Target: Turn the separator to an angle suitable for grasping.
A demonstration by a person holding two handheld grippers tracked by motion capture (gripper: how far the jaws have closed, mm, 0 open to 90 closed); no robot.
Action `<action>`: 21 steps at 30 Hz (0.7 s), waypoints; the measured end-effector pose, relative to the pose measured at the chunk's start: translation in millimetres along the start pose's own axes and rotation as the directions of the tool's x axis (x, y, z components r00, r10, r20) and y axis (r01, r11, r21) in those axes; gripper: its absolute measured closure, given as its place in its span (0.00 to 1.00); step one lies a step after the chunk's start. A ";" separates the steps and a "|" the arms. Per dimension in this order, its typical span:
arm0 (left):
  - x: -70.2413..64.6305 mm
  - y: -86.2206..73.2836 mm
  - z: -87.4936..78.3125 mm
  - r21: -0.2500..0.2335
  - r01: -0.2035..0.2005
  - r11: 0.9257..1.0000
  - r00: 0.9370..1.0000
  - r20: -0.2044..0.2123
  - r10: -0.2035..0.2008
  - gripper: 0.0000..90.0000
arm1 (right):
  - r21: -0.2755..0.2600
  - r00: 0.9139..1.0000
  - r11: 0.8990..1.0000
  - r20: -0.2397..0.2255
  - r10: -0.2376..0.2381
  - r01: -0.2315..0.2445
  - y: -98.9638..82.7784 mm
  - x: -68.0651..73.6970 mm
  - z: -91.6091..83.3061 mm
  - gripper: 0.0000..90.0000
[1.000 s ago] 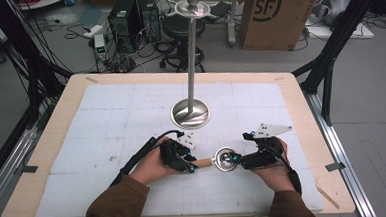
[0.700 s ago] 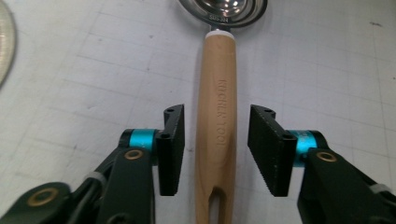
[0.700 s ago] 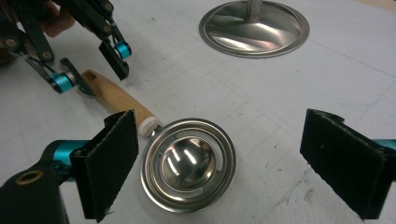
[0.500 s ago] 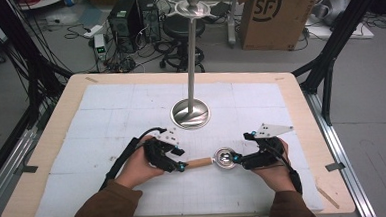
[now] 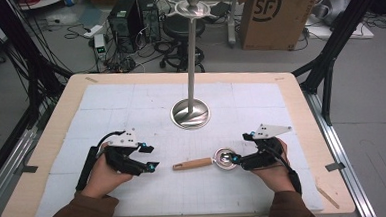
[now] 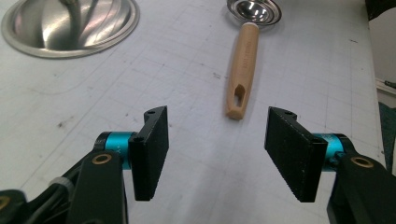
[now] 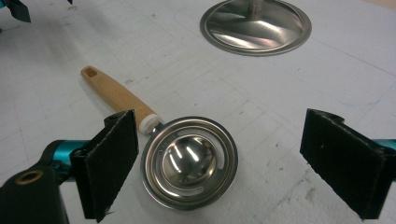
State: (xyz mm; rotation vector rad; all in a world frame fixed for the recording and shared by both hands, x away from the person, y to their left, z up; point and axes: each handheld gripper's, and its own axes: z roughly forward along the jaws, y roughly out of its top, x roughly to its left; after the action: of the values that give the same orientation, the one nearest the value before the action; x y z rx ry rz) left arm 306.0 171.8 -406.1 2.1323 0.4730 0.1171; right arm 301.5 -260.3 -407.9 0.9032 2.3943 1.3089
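White gridded matting (image 5: 130, 101) covers a wooden table (image 5: 75, 89), marked with small dark scuffs. Nearest the person, the left gripper (image 5: 149, 157) hangs over the mat with its jaws apart and nothing between them; they have just been opening, and in the left gripper view (image 6: 215, 154) the two black pads stand clear of the spoon's handle end, which lies a little beyond them. The right gripper (image 5: 233, 159) sits at the spoon's bowl with its jaws spread wide; in the right gripper view (image 7: 215, 163) the left pad is just beside the bowl's rim, the right pad well apart from it, and neither clamps it.

Between the two tools lies the spoon (image 5: 206, 162) flat on the mat: a pale wooden handle with a slot near its tip, faint printing on the wood too small to read, and a round steel bowl facing up.

Farther off, near the mat's middle, a steel stand (image 5: 191, 112) rises on a thin pole from a round base. Beyond the table, a cardboard box (image 5: 276, 14) bears the letters "SF", with computer towers (image 5: 131, 16) and cables on the floor.
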 end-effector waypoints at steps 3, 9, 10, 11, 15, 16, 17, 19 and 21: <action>-0.4 -4.5 -2.7 0.010 -0.008 1.000 1.000 0.007 0.008 0.42 | 0.011 1.000 1.000 0.000 0.005 -0.005 0.0 1.8 0.5 0.11; 2.6 -4.4 -7.9 -0.019 -0.006 1.000 1.000 -0.006 0.006 0.39 | 0.011 1.000 1.000 0.003 0.007 -0.007 -0.3 0.3 2.2 0.11; 3.0 -4.2 -8.8 -0.020 -0.009 1.000 1.000 -0.012 0.009 0.38 | 0.016 1.000 1.000 0.003 0.011 -0.011 -0.5 0.9 2.4 0.11; 3.1 -4.2 -10.1 -0.021 -0.007 1.000 1.000 -0.018 0.007 0.37 | 0.014 1.000 1.000 0.000 0.005 -0.005 -0.5 1.1 3.1 0.11; 7.2 -4.8 -21.0 -0.049 -0.004 0.999 0.999 -0.036 0.003 0.34 | 0.021 1.000 1.000 0.003 0.001 -0.001 -0.4 2.0 3.9 0.11; 9.8 -5.8 -24.3 -0.049 -0.004 0.999 0.999 -0.037 0.002 0.34 | 0.024 1.000 1.000 0.001 -0.001 0.001 -0.7 1.7 3.8 0.11; 12.7 -7.5 -27.4 -0.048 0.002 0.999 0.999 -0.046 -0.004 0.34 | 0.020 1.000 1.000 0.002 -0.001 0.001 -1.0 1.4 3.6 0.11; 16.9 -10.8 -32.8 -0.057 0.020 0.998 0.998 -0.064 -0.024 0.33 | 0.018 1.000 1.000 0.001 0.006 -0.006 -1.6 0.8 3.1 0.11; 19.7 -12.2 -38.5 -0.073 0.025 0.997 0.997 -0.073 -0.030 0.32 | 0.019 1.000 1.000 0.002 0.009 -0.009 -2.1 0.9 2.6 0.11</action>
State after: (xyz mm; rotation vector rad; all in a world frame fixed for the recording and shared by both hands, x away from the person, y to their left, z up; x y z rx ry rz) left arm 310.6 215.2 -395.9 2.0559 0.5332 0.1949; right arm 301.3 -258.8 -411.1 0.9210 2.4080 1.2905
